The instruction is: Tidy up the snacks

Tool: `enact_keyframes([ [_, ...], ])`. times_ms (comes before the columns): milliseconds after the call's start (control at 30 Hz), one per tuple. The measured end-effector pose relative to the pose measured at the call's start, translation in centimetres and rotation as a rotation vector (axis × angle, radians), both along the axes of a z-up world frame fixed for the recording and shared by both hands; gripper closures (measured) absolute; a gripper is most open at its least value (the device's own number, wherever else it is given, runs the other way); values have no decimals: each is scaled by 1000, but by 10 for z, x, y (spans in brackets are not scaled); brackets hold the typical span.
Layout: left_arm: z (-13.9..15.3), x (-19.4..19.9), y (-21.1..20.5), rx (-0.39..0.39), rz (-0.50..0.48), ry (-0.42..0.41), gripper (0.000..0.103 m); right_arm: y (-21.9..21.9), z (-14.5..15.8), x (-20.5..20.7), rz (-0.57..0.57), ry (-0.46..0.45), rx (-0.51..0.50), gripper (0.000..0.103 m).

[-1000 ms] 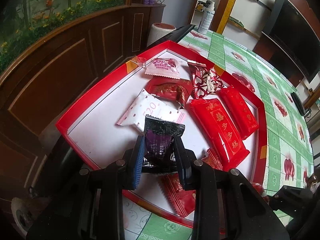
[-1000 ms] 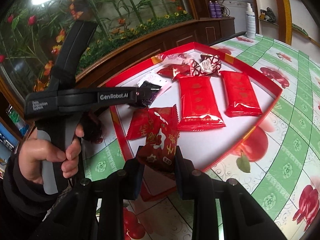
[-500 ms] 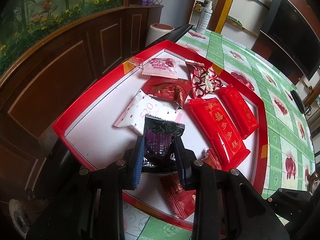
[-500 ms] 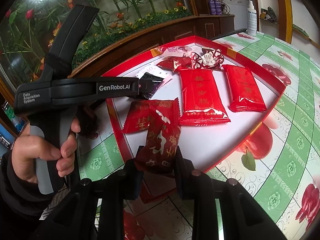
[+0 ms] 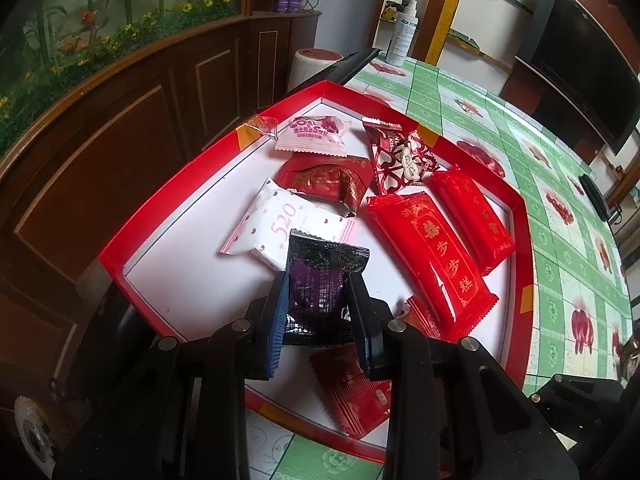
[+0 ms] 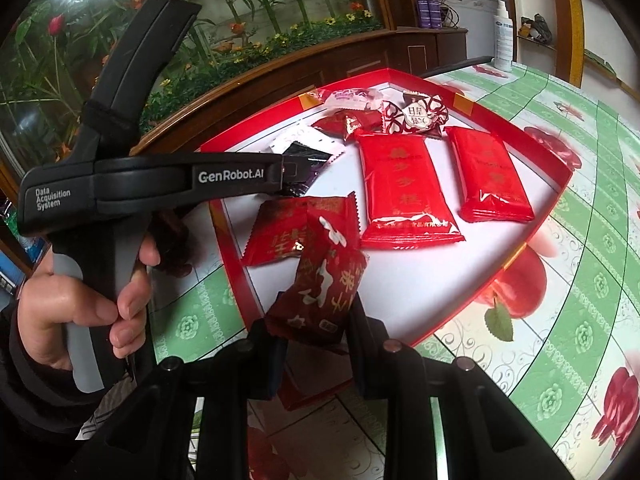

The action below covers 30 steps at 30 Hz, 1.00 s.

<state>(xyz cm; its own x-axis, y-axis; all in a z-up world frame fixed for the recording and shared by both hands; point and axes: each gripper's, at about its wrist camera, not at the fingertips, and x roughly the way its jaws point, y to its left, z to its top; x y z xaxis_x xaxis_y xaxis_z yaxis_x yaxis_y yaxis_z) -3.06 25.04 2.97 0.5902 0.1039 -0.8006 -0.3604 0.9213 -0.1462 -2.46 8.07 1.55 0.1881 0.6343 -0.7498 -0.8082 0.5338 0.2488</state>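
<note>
Left gripper clamped on black-and-purple snack packet, pads on the two side edges near its lower half, top seam sticking out free. Packet hangs just above the white floor of the red tray, overlapping the near corner of the white "520" packet.

Right gripper clamped on dark red snack packet, jaws as tight as they go, packet tilted and poking up over the tray's near corner, above another red wrapper lying flat.

Handling, my read: both are light foil-film pillow packs, soft and crinkly, contents probably a small cake or candy that can crush. Film is glossy, so slip risk if held only by a seam. Best hold is across the body, on the padded middle, moderate squeeze, as now. Crimped end seams are flat but flimsy; packet would swing.

Around them in the tray: two long red bars side by side, a heart-patterned packet, a dark red one, a pink-white one at the far corner. Free floor on the left side of the tray.

Tray sits on a worktop with green-and-white floral cloth. Person's hand grips the left tool's handle in the right view.
</note>
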Motion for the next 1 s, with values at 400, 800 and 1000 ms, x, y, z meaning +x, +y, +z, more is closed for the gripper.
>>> enact_keyframes([
  [400,1,-4,-4,-10,14,10,52,-9,9,-9,-17,-24,23,48],
  [800,22,-15,-21,30,-4,-40,50,-24,19,-15,-45,-20,83,26],
  [1000,30,-23,-31,73,-18,-69,40,-34,24,-17,-82,-13,98,12],
])
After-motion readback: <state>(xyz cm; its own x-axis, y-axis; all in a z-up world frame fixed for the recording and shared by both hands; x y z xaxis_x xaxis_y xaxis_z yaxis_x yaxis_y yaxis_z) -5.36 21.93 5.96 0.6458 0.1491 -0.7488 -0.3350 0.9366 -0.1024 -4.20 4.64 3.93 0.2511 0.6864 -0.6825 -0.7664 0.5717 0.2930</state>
